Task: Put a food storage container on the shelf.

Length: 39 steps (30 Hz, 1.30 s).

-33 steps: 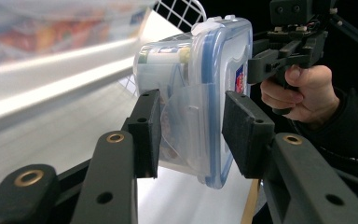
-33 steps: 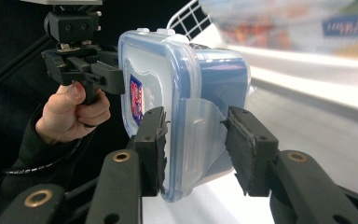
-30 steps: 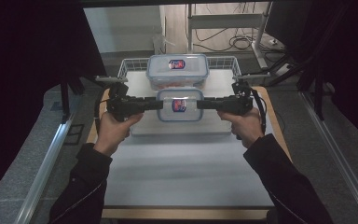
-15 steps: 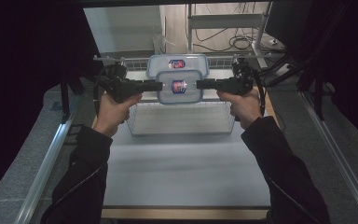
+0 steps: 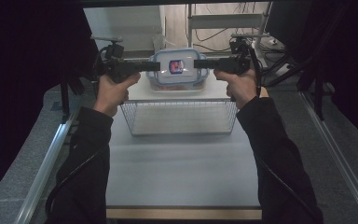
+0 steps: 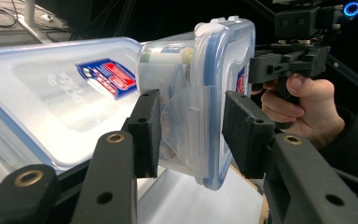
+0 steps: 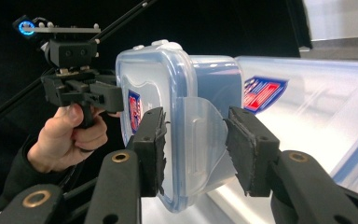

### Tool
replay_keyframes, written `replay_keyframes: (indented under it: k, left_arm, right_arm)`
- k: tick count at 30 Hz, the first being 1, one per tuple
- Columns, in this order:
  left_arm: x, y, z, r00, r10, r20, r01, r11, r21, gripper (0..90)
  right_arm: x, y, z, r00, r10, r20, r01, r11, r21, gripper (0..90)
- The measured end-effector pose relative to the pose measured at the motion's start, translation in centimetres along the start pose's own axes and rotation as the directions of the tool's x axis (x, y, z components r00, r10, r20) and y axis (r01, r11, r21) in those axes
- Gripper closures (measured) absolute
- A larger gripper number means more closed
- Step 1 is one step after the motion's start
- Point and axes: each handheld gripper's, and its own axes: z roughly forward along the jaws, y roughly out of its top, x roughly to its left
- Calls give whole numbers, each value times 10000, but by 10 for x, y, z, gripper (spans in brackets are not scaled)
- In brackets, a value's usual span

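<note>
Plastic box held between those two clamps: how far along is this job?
Done: the small box is off the table, with the left gripper and right gripper each clamped on a side flap. In hand: it hangs close over the larger box, above the wire basket. Left: setting it down, probably onto that larger box, and letting go.
</note>
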Motion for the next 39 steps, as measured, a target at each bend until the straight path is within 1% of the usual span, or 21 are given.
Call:
replay_keyframes:
  k: [2, 5, 9, 15, 16, 18, 19, 20, 21, 22, 23, 25, 27, 30, 31, 32, 34, 35, 37, 38, 39]
  left_arm:
    - [4, 2, 3, 9999, -104, -63, 104, 9999, -14, 578]
    - [12, 5, 7, 9996, -253, -92, 253, 9997, -28, 578]
    - [18, 8, 12, 9993, -356, -148, 354, 9993, -149, 576]
    - [22, 11, 15, 9984, -440, -369, 433, 9989, -183, 571]
    - [23, 11, 16, 9979, -533, -368, 524, 9983, -251, 568]
    - [23, 11, 17, 9975, -561, -420, 546, 9978, -379, 566]
    - [23, 11, 17, 9974, -567, -444, 549, 9977, -405, 563]
    - [23, 11, 17, 9970, -547, -555, 523, 9977, -441, 561]
    - [22, 11, 17, 9957, -418, -822, 382, 9983, -445, 557]
    - [20, 11, 18, 9924, -408, -1157, 362, 9985, -418, 569]
    - [19, 12, 18, 9915, -328, -1261, 283, 9989, -370, 557]
    - [19, 11, 19, 9912, -337, -1277, 291, 9989, -376, 550]
    - [18, 11, 21, 9884, -280, -1495, 244, 9994, -259, 541]
    - [18, 11, 22, 9876, -249, -1548, 197, 9992, -348, 525]
    - [17, 10, 23, 9874, -310, -1551, 255, 9990, -372, 525]
    - [16, 10, 24, 9871, -213, -1588, 164, 9994, -321, 523]
    - [14, 9, 24, 9858, -174, -1673, 114, 9993, -370, 498]
    - [13, 9, 24, 9850, -121, -1722, 42, 9989, -460, 475]
    - [11, 9, 22, 9823, 29, -1871, -134, 9984, -549, 425]
    - [10, 8, 20, 9814, 100, -1917, -217, 9980, -590, 420]
    - [9, 7, 18, 9807, 140, -1948, -267, 9977, -628, 407]
  right_arm:
    - [-3, 4, 3, 9999, 92, 74, -91, 10000, -20, 578]
    - [-11, 7, 6, 9995, 302, 57, -301, 9995, -104, 578]
    - [-21, 9, 10, 9986, 523, 63, -522, 9984, -197, 578]
    - [-28, 12, 13, 9966, 827, 60, -826, 9964, -212, 576]
    - [-29, 12, 14, 9963, 857, 107, -855, 9961, -199, 574]
    - [-31, 11, 14, 9949, 1005, 76, -1003, 9946, -278, 574]
    - [-32, 11, 15, 9951, 989, 70, -986, 9944, -371, 574]
    - [-32, 11, 15, 9950, 999, 69, -996, 9943, -387, 572]
    - [-32, 11, 15, 9950, 999, 92, -995, 9942, -416, 572]
    - [-31, 11, 16, 9951, 960, 231, -949, 9946, -427, 569]
    - [-29, 12, 16, 9953, 850, 455, -832, 9957, -402, 564]
    - [-28, 12, 18, 9952, 714, 669, -689, 9969, -389, 550]
    - [-27, 13, 20, 9926, 585, 1067, -537, 9974, -475, 525]
    - [-29, 12, 21, 9911, 646, 1161, -585, 9967, -556, 511]
    - [-30, 12, 22, 9906, 637, 1214, -565, 9965, -617, 508]
    - [-30, 12, 22, 9895, 627, 1306, -547, 9965, -640, 501]
    - [-28, 12, 23, 9844, 391, 1716, -271, 9971, -714, 492]
    - [-27, 13, 23, 9787, 126, 2048, 24, 9973, -729, 488]
    - [-23, 14, 21, 9731, -215, 2292, 411, 9959, -810, 484]
    - [-21, 15, 19, 9696, -347, 2422, 557, 9952, -804, 479]
    - [-18, 16, 17, 9634, -608, 2610, 821, 9940, -716, 478]
